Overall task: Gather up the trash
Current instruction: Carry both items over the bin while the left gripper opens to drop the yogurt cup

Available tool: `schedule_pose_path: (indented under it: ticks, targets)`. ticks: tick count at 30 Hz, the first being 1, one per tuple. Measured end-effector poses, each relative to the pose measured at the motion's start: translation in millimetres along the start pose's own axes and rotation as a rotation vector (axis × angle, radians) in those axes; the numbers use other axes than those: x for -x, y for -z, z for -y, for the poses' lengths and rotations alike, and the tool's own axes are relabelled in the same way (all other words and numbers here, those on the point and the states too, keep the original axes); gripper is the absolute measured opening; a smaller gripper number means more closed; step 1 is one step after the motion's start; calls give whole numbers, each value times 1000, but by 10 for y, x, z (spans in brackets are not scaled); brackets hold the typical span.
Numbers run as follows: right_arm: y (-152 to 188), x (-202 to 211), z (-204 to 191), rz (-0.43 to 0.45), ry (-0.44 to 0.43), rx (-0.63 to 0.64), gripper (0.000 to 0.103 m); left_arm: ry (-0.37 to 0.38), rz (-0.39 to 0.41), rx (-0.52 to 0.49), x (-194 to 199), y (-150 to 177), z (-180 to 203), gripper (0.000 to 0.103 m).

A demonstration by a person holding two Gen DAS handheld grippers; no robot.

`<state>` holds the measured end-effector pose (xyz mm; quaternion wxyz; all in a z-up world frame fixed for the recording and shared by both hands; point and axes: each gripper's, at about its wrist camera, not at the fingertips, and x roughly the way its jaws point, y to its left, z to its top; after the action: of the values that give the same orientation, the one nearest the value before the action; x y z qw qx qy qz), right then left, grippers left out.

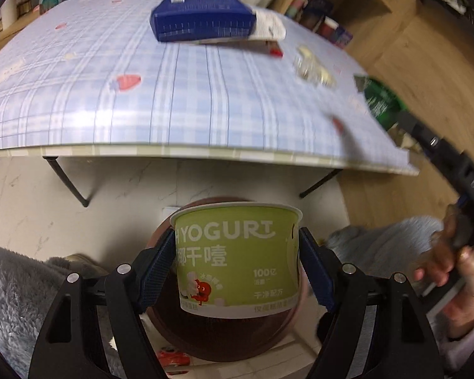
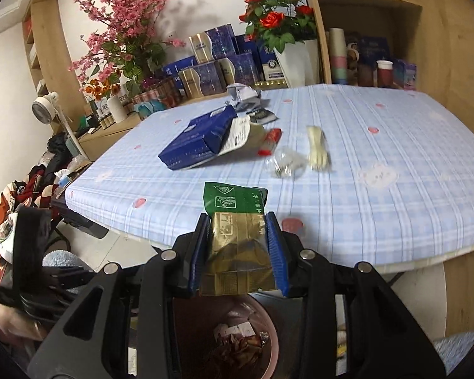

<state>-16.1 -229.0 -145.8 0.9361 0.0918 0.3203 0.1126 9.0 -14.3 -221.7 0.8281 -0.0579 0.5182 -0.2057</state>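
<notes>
The left gripper [image 1: 237,262] is clenched on a green yogurt cup [image 1: 237,259], its blue pads pressing the cup's sides at 9 and 3 o'clock, and the cup hangs upright over a dark reddish bin [image 1: 224,338] that fills the 6 o'clock part of the left wrist view, below the near edge of the worktop [image 1: 79,94]. The right gripper [image 2: 238,246] is grasping a green and gold packet [image 2: 237,243], pinched between its two blue pads with the green top sticking out toward 12 o'clock; directly beneath it, at 6 o'clock in the right wrist view, the same bin [image 2: 180,322] stands open with brownish scraps and a piece of paper inside. On the checked blue cloth of the worktop more trash lies loose: a dark blue carton [image 2: 199,142] on its side at about 11 o'clock from the packet, a small red item [image 2: 270,140] just beside the carton's open end, a crumpled clear wrapper [image 2: 284,162] and a pale cream strip [image 2: 317,148] just beside it at 1 o'clock. A hand [image 1: 452,268] holding the right gripper's body shows at 3 o'clock in the left wrist view.
</notes>
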Motion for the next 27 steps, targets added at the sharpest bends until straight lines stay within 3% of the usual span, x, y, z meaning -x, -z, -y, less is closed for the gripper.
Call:
schedule_pose_path:
  ticks: [7,10,17,22,27]
  targets:
    - [156,-159,14,-43,-11,-19,38,-5,-100,-10,-329,86,0,75]
    - [219,-219,1,-64,-20,-8,38,-6,-181,21,-523,113,-47,75]
    - [324,-293,-34,-98,-39,27,38,-10,-277,97,-804,130,-157,75]
    - [380,-346,-45,-122,-50,42,38,34,-300,60,-915,129,-83,76]
    - [385,-351,-57,-123,-50,48,38,61,-271,33,-878,94,2,78]
